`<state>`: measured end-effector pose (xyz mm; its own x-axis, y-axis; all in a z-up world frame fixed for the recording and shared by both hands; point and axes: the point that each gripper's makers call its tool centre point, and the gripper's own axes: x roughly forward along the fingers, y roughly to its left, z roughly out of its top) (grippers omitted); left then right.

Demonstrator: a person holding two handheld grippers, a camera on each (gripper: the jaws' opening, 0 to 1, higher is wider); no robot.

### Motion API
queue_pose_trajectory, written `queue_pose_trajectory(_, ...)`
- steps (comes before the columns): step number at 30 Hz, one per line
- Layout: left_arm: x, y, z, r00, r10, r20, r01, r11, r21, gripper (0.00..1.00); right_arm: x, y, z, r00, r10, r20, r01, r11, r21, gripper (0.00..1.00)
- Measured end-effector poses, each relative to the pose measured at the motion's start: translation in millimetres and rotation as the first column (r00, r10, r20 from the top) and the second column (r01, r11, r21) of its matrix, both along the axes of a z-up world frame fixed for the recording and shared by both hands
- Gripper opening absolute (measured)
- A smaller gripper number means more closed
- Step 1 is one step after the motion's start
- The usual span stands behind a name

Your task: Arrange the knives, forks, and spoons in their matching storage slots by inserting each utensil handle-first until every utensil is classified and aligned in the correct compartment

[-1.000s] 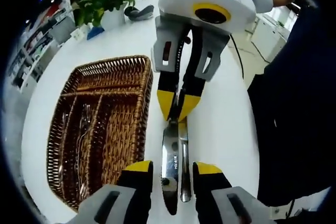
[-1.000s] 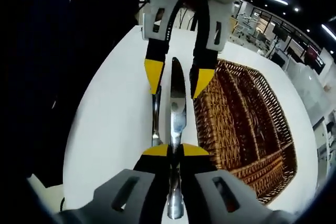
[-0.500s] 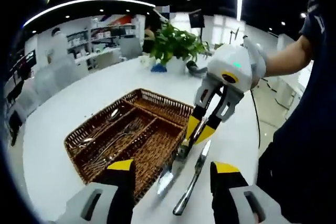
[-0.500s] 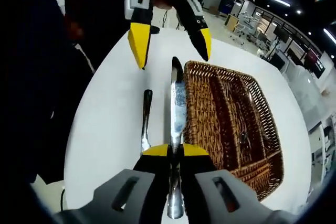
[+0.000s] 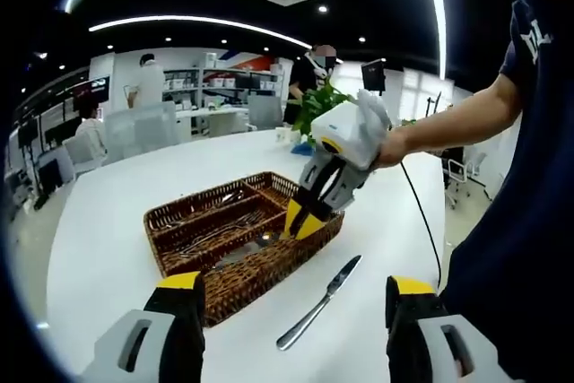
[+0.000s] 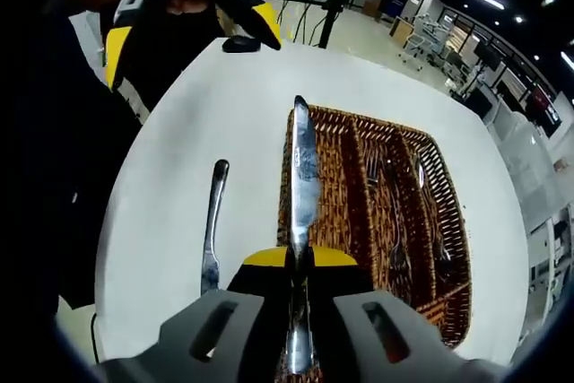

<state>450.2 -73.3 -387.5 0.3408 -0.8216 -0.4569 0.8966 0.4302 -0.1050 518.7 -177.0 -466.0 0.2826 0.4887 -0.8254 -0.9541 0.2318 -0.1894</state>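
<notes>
my right gripper (image 6: pixel 299 262) jaws clamp 1 knife (image 6: pixel 300 177), blade pointing ahead over the basket (image 6: pixel 395 221) edge; left gripper (image 5: pixel 287 307) jaws wide, empty; spare knife (image 5: pixel 318 302) on tabletop (image 5: pixel 108 221).

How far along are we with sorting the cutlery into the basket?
Partly done: forks and other utensils already lie in the wicker tray. In hand: the right claw is shut on a knife, held over the tray's near compartment. Left: a second knife lies on the white table beside the tray; the left claw is open and holds nothing.
</notes>
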Motion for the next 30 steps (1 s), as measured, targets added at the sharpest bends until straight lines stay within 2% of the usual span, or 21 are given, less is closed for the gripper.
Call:
queue_pose_trajectory(9,-14.1,16.3,0.1,0.999,0.040,0.002,-0.040,0.999,0.003,1.00,23.1,4.7,-22.0,0.998,0.001,-0.057,-0.004,0.998,-0.063,0.05)
queue_pose_trajectory(16,-21.0,21.1,-0.2,0.999,0.049,0.012,-0.049,0.999,0.011,1.00,32.0,16.4,-38.3,0.996,0.006,-0.094,-0.015,0.995,-0.099,0.05)
queue_pose_trajectory(20,-20.9,25.9,0.4,0.998,0.057,0.015,-0.057,0.998,0.019,1.00,30.1,25.1,-44.1,0.993,0.005,-0.122,-0.017,0.995,-0.100,0.05)
queue_pose_trajectory(22,-21.1,27.3,1.2,0.998,0.059,0.015,-0.059,0.998,0.021,1.00,28.1,24.7,-52.4,0.989,-0.008,-0.149,-0.010,0.993,-0.117,0.05)
queue_pose_trajectory(25,-20.7,29.4,1.0,0.998,0.063,0.019,-0.064,0.998,0.026,1.00,26.2,24.2,-61.1,0.989,0.007,-0.151,-0.029,0.989,-0.147,0.05)
queue_pose_trajectory(26,-20.8,30.0,0.6,0.998,0.063,0.020,-0.064,0.998,0.029,1.00,25.4,23.4,-63.5,0.985,-0.005,-0.171,-0.021,0.988,-0.151,0.05)
queue_pose_trajectory(30,-22.9,30.8,-0.3,0.998,0.060,0.015,-0.060,0.998,0.031,1.00,25.5,22.5,-65.8,0.982,0.011,-0.189,-0.040,0.988,-0.150,0.06)
